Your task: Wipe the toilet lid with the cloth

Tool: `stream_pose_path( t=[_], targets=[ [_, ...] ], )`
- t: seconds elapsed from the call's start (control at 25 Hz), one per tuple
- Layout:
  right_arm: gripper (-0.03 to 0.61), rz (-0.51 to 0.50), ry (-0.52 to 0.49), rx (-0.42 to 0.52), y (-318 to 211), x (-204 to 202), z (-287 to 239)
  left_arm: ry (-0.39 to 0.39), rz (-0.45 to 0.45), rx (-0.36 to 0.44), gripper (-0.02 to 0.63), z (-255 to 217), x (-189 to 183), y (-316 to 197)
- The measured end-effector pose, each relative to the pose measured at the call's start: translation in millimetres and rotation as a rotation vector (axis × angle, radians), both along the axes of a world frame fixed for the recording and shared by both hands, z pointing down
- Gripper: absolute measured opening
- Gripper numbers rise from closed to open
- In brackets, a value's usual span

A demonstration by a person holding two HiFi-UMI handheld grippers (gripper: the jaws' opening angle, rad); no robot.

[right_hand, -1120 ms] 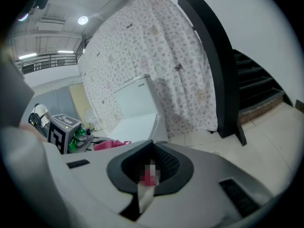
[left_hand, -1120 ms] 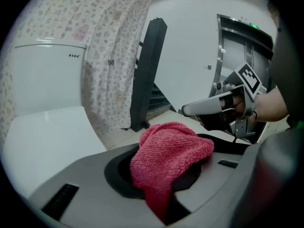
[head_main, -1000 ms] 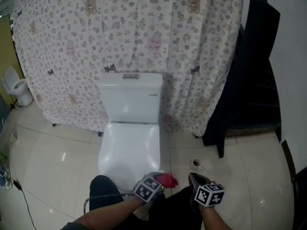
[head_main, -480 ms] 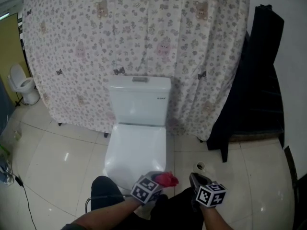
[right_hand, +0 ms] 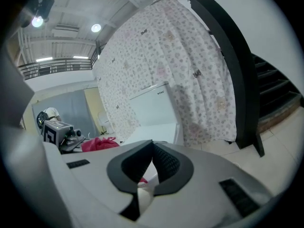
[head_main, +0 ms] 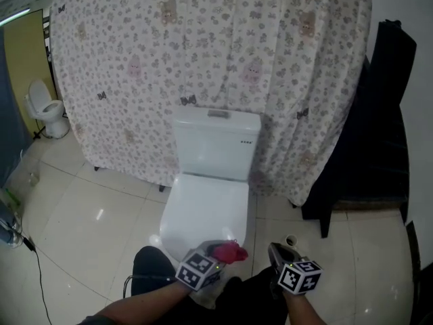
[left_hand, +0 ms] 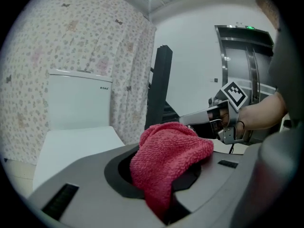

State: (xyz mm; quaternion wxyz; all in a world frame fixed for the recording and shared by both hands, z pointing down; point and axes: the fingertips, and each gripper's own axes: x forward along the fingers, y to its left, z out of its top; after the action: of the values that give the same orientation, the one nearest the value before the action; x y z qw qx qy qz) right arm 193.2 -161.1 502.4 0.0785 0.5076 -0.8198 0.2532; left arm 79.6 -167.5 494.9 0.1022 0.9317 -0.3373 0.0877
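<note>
**What the views keep back**

In the head view the cloth (head_main: 231,251) and the left gripper (head_main: 220,254) cover the front edge of the lid (head_main: 210,205). The person's arms (head_main: 135,308) run off the bottom edge. A small round thing (head_main: 291,240) on the floor (head_main: 101,202) beside the lid is too small to identify. In the left gripper view the cloth hides the jaws' inner faces, and its lower end drops out of sight between them.

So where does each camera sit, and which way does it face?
Head view: person's head, facing down at the toilet; forearms, left tool, right tool show.
Left gripper view: on left tool, along jaws shut on red cloth; right tool beyond.
Right gripper view: on right tool, along shut jaws; left tool beside.
All share toilet and red cloth.
</note>
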Motion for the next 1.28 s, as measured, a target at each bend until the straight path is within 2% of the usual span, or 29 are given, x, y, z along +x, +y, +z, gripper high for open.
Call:
stream_pose_path(
  t=[0.32,0.84,1.04,1.28],
  targets=[
    [0.005,-0.056,-0.009,0.026,-4.3,-29.4,-9.6,0.058,-0.146,0.025,0.075,-19.0,-68.6,-9.0],
    [0.005,-0.136,-0.035,0.120,-1.0,-63.7,-43.9,0.150,-0.311,0.182,0.077,-82.0,-177.8,-0.6],
    [0.005,-0.147,-0.006,0.189,0.8,-71.7,-57.8,0.155,-0.340,0.250,0.077,-95.5,-204.3,7.4],
    [0.005,-0.123,-0.014,0.208,-2.2,-70.5,-62.4,0.172,-0.377,0.286,0.075,-102.5,-225.6,12.3]
  ],
)
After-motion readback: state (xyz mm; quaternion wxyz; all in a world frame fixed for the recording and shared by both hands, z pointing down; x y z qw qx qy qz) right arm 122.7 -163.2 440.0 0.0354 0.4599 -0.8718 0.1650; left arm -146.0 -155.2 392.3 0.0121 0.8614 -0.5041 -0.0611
